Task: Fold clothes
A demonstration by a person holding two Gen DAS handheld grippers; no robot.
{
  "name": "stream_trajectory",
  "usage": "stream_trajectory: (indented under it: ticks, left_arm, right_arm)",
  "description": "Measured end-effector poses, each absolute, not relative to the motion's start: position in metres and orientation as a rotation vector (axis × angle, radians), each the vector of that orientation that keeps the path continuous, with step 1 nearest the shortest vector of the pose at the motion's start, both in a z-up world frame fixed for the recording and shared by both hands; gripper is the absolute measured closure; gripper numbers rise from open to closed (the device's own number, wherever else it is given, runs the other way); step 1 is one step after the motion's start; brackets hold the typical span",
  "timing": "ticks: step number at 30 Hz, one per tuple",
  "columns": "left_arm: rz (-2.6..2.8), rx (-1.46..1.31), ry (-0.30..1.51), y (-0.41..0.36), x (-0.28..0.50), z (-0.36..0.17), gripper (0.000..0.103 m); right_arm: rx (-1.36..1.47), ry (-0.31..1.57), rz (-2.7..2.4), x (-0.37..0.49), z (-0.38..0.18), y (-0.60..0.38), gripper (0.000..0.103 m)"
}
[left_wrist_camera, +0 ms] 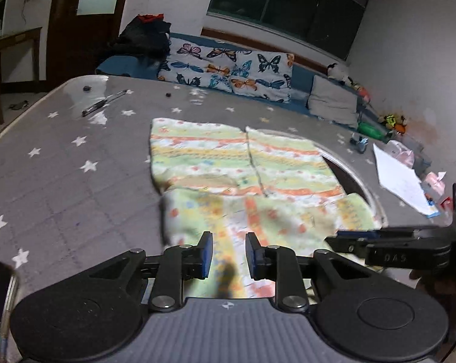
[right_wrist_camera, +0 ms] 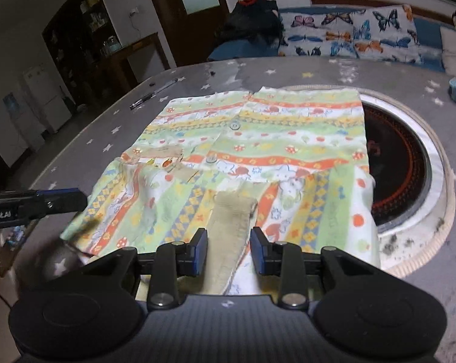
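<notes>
Both grippers, left (left_wrist_camera: 229,255) and right (right_wrist_camera: 229,249), hover with jaws parted and empty over the near, already turned-over edge of a striped shirt (right_wrist_camera: 258,139) on the starry table (left_wrist_camera: 61,166); beside the shirt, an open round burner well (right_wrist_camera: 409,163) could swallow a dragged hem.

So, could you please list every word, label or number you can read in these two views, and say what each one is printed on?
"Robot.AI": white lettering on the side of the black left gripper, seen in the right wrist view; the start may be cut off.
"DAS": faint embossed letters on the black right gripper, seen in the left wrist view; uncertain.
White paper sheet on the grey star-patterned table: markings too blurred to read.
</notes>
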State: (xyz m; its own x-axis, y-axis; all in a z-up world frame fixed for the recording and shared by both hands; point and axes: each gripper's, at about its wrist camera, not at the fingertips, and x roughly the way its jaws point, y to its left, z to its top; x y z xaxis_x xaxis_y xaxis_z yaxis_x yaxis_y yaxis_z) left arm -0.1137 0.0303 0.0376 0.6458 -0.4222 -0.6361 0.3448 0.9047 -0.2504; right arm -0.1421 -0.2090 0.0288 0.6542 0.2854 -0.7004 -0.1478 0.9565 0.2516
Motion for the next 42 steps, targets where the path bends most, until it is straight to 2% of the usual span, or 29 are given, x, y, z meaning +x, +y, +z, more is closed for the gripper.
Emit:
stream_trajectory:
  ticks: [1,2,3,6,10,17,20,31,37,40,42]
  left_arm:
    - [-0.438,-0.103,0.754,0.031,-0.113,0.036,0.077]
    - [-0.441,-0.093,0.757,0.030,-0.111,0.035,0.077]
    - [-0.445,-0.083,0.758,0.028,-0.110,0.033,0.077]
    - [-0.453,-0.060,0.775,0.025,-0.107,0.028,0.077]
    - [-0.449,-0.038,0.810,0.026,-0.100,0.019,0.077]
    - [-0.456,-0.020,0.779,0.019,-0.096,0.037,0.077]
    - [-0.488,0.003,0.758,0.006,-0.086,0.045,0.077]
    - [-0.513,0.127,0.823,-0.034,-0.054,0.014,0.075]
    - [-0.571,0.127,0.799,-0.019,-0.081,0.026,0.077]
    - [-0.615,0.158,0.787,-0.013,-0.107,0.032,0.077]
    - [-0.641,0.198,0.768,-0.007,-0.128,0.037,0.074]
  right_arm:
    - [0.152,0.818,0.242,-0.142,0.029,-0.204,0.072]
    - [0.139,0.815,0.238,-0.142,0.029,-0.201,0.078]
    - [0.125,0.811,0.234,-0.142,0.030,-0.199,0.092]
    - [0.085,0.767,0.212,-0.145,0.043,-0.200,0.096]
    - [0.041,0.688,0.150,-0.147,0.067,-0.209,0.096]
    - [0.008,0.786,0.099,-0.134,0.043,-0.216,0.095]
    - [0.038,0.734,0.116,-0.141,0.055,-0.220,0.092]
    - [-0.041,0.803,0.199,-0.126,0.030,-0.209,0.092]
    - [-0.083,0.747,0.259,-0.154,0.047,-0.207,0.088]
    - [-0.101,0.800,0.296,-0.155,0.036,-0.202,0.087]
    - [-0.125,0.794,0.301,-0.160,0.035,-0.201,0.087]
